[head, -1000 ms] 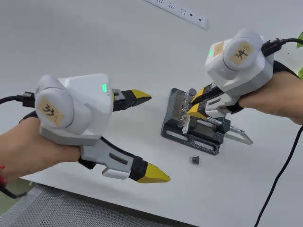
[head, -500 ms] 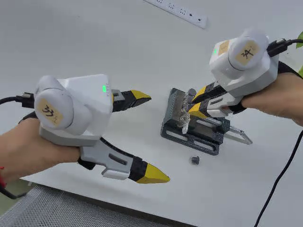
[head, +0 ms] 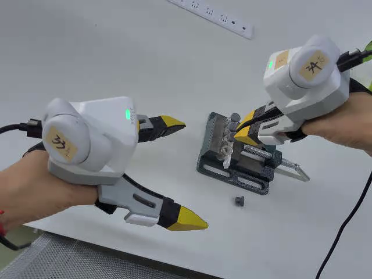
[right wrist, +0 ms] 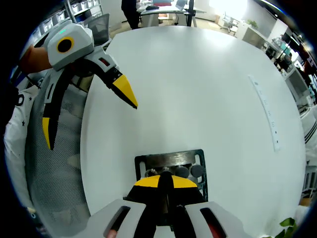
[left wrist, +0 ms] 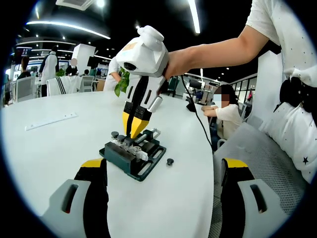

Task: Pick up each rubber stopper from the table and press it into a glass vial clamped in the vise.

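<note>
Hovering over vise [head: 244,175], right gripper [head: 236,133] (tag "34") w/ jaws together; left gripper [head: 196,173] (tag "33") jaws wide apart.

Left tongs [head: 192,173] agape (right tongs [head: 236,135] closed)

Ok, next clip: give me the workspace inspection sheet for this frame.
Surface: white round table.
Job's things: vise holding vials, seated stoppers on some; one loose stopper beside it.
Clutter: power strip at far edge.
Grippers: left claw open, away from vise; right claw shut, at the vials.
Cables: black cable from right gripper; second cable from left.
Surroundings: mesh chair; people behind.
</note>
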